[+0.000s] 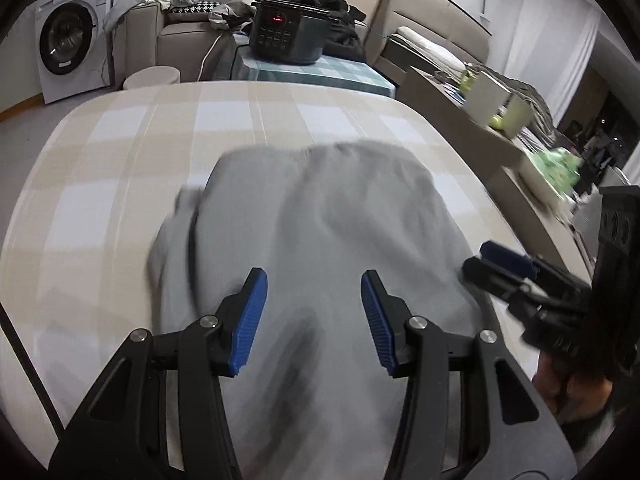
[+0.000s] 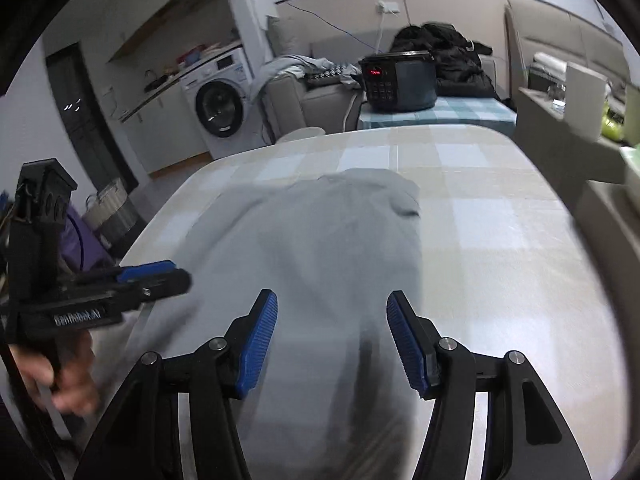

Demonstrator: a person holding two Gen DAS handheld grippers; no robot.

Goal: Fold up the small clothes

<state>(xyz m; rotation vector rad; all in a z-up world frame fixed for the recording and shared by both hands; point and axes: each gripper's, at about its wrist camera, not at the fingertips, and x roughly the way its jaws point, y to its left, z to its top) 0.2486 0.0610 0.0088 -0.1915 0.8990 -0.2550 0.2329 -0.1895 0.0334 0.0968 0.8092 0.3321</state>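
We hover both tools unclenched, left gripper (image 1: 314, 316) and right gripper (image 2: 332, 340), over the grey garment (image 1: 320, 216) mid-table (image 1: 120, 128), poised to seize its near edge.

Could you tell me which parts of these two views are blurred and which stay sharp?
Left wrist view: the grey garment and right gripper smear, while the left gripper is crisp. Right wrist view: garment and hand blur; the right gripper stays sharp.
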